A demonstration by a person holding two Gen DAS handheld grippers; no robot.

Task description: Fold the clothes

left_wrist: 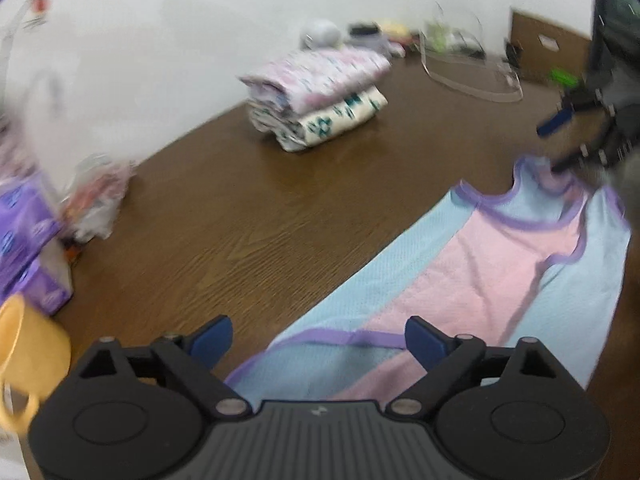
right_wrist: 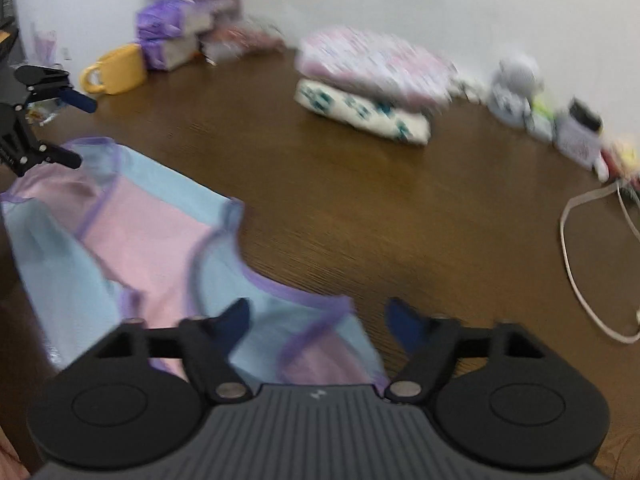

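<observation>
Done: two folded garments stacked (left_wrist: 316, 96) far. Left: vest (left_wrist: 480, 264) flat near; left gripper (left_wrist: 318, 340), right gripper (right_wrist: 318, 322) spread, empty.

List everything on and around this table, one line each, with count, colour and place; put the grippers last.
tank top: one, pink with light-blue sides and purple trim, spread flat on the near table edge
folded clothes: one stack, pink-patterned on top, cream with teal print below, mid-table near the wall
mug: one, yellow, beside the purple packs
purple packs: a small pile, against the wall
clear plastic container: one, far end by the wall
white strap: one, looped on the table
table: one, dark brown wood
left gripper: open, over the top's hem end
right gripper: open, over the strap end
</observation>
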